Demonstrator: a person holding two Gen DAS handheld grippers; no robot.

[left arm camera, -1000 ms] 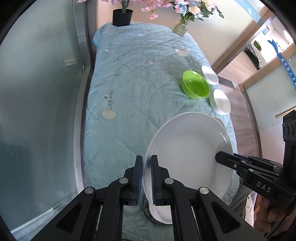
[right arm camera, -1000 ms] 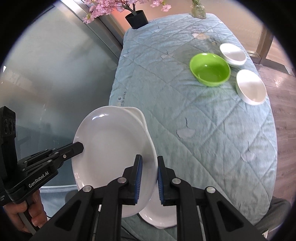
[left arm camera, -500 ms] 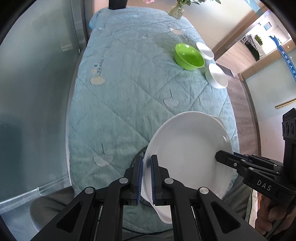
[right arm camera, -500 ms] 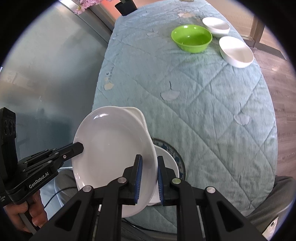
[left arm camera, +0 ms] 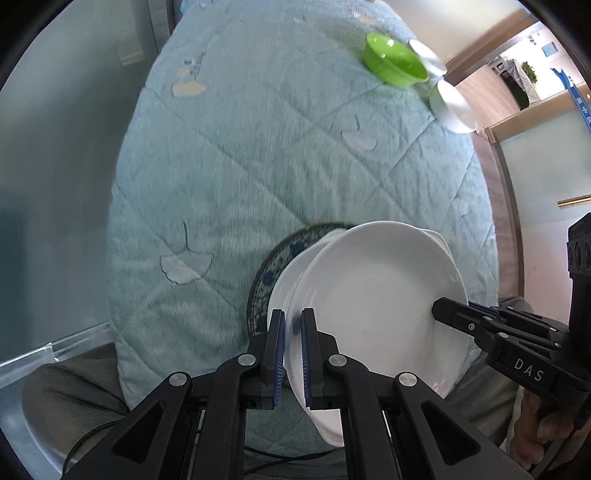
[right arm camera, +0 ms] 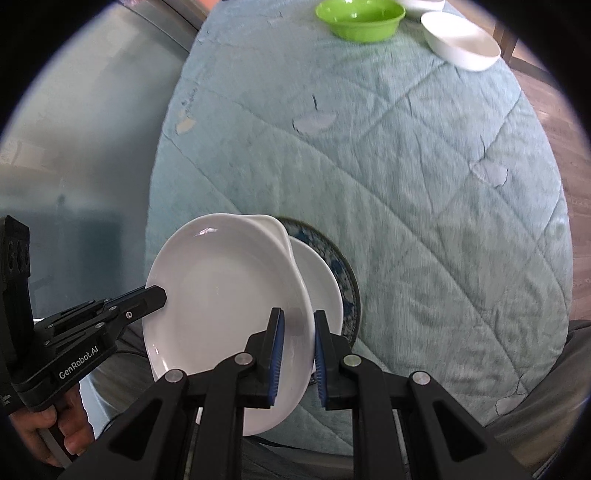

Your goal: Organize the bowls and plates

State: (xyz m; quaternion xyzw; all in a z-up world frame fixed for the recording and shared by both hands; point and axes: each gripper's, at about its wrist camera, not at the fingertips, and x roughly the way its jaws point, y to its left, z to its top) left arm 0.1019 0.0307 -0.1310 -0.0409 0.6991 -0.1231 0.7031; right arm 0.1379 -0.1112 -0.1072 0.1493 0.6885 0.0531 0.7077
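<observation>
**White plate held by both claws above a plate stack**

A white plate (left arm camera: 376,295) is clamped at opposite rims by the left claw (left arm camera: 292,354) and the right claw (right arm camera: 297,350), each closed narrowly on it. It is held over a smaller white plate (right arm camera: 319,284) lying on a blue-patterned plate (left arm camera: 273,269) at the near edge of the quilted tabletop (left arm camera: 258,147). At the far end a green bowl (right arm camera: 360,18) and white bowls (right arm camera: 461,40) are set. Only in the right view is the left-hand grip (right arm camera: 51,435) shown.

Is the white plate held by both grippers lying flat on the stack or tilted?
Tilted: white plate stands steeply on edge above the stacked plates.
</observation>
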